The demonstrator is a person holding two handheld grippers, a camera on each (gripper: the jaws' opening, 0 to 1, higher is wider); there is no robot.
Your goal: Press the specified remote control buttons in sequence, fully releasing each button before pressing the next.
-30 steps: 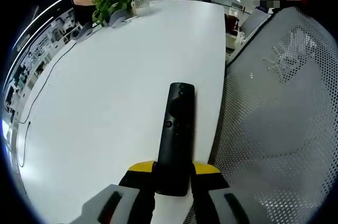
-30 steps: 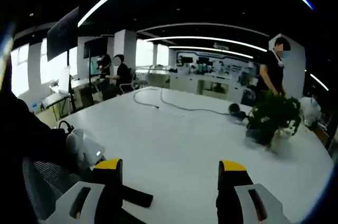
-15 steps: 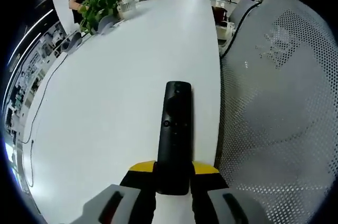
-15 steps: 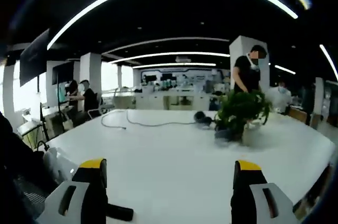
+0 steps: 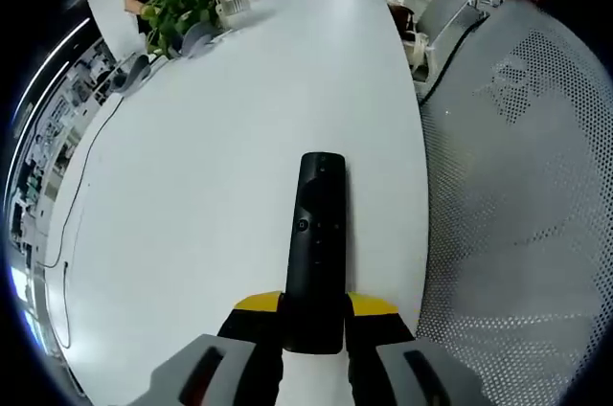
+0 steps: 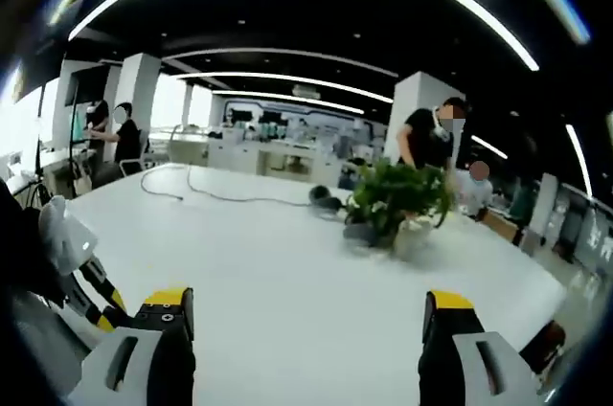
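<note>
One remote (image 5: 316, 253), left gripper (image 5: 314, 315) clamping it

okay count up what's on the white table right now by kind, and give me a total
Remote control: 1, black, held between the left gripper jaws
Potted plant: 1
Cable: 1, lying loose on the table
Headphones: 1, dark, beside the plant (small, so less sure)
Total: 4
</note>
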